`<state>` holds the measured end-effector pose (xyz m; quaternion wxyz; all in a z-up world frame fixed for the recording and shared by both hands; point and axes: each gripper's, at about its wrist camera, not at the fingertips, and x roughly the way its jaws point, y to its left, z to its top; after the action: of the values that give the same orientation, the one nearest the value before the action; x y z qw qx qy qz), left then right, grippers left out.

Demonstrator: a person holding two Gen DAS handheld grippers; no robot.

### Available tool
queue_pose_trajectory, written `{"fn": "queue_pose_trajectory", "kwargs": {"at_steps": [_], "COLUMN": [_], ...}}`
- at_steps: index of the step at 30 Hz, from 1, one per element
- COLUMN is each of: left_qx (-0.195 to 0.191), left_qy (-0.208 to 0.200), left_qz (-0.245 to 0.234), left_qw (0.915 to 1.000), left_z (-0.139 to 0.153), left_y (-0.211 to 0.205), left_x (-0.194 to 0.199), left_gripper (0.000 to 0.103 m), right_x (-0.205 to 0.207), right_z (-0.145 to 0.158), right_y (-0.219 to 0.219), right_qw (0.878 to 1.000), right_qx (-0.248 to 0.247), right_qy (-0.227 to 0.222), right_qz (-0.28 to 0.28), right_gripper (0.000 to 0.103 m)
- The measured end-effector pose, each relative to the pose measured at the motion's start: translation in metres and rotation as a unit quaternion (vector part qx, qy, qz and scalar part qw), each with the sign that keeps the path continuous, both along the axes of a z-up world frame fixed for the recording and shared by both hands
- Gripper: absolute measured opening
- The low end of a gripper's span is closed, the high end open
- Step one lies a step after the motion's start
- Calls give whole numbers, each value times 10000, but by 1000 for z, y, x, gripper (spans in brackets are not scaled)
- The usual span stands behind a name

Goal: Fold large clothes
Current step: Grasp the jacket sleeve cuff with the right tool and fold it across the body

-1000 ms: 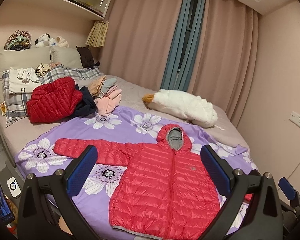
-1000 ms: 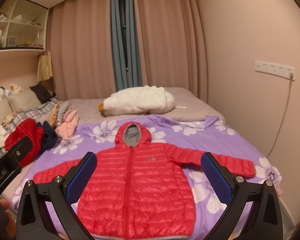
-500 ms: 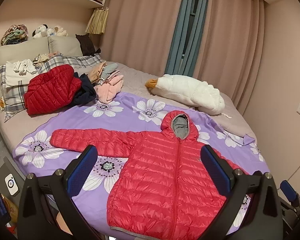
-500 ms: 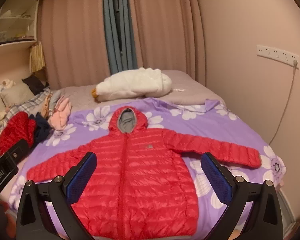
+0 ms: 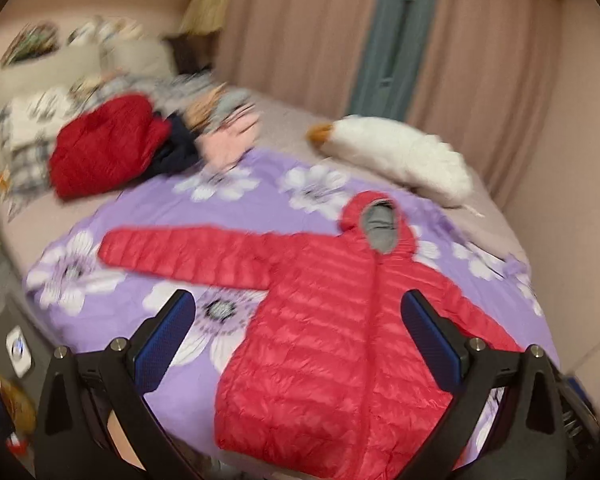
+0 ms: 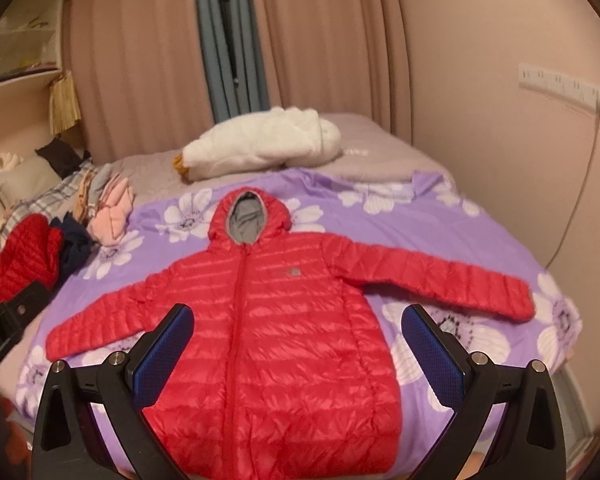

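Note:
A red hooded puffer jacket (image 5: 332, 320) (image 6: 268, 332) lies flat, zipped and face up on the purple flowered sheet (image 5: 148, 208) (image 6: 380, 220), both sleeves spread out sideways. Its grey-lined hood (image 6: 246, 220) points toward the curtains. My left gripper (image 5: 298, 340) hovers open above the jacket's lower left body, with nothing between its blue pads. In the right wrist view my right gripper (image 6: 298, 354) is open as well, above the jacket's lower body. The left gripper's body (image 6: 8, 328) shows at that view's left edge.
A white plush jacket (image 5: 400, 156) (image 6: 260, 144) lies beyond the hood. A dark red quilted garment (image 5: 104, 148) (image 6: 24, 256), navy and pink clothes (image 6: 108, 208) and pillows crowd the bed's left end. The wall (image 6: 520, 160) with a socket strip runs along the right.
Both grippers have tilted down and moved closer to the bed, so the jacket fills more of each view. The left wrist view is motion-blurred. The jacket has not moved.

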<state>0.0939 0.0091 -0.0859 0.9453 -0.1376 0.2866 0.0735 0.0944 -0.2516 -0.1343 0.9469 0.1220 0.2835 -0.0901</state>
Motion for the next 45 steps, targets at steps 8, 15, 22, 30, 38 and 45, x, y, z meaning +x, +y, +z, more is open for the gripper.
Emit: {"fn": "queue_pose_trajectory", "kwargs": {"at_steps": [8, 15, 22, 30, 38, 45], "left_qx": [34, -375, -529, -390, -404, -385], "left_qy": [-21, -79, -50, -28, -17, 11], "left_qz": [1287, 2219, 2310, 1898, 1969, 2261], "left_qw": [9917, 9743, 9715, 9811, 9796, 9733], "left_z": [-16, -37, -42, -43, -49, -53], "left_y": [55, 102, 101, 81, 89, 108], "left_x": [17, 28, 45, 67, 71, 69], "left_gripper": [103, 103, 103, 103, 103, 103], "right_x": [33, 59, 54, 81, 91, 119], "right_z": [-33, -104, -191, -176, -130, -57], "right_y": [-109, -238, -315, -282, -246, -175], "right_qw": [9899, 9525, 9024, 9339, 9414, 9744], "right_qx": [409, 1091, 2729, 1149, 626, 262], "right_qy": [165, 814, 1196, 1312, 1009, 169], "right_qz": [-1346, -2726, -3112, -3121, -3158, -2228], "right_gripper": [103, 103, 103, 62, 14, 14]}}
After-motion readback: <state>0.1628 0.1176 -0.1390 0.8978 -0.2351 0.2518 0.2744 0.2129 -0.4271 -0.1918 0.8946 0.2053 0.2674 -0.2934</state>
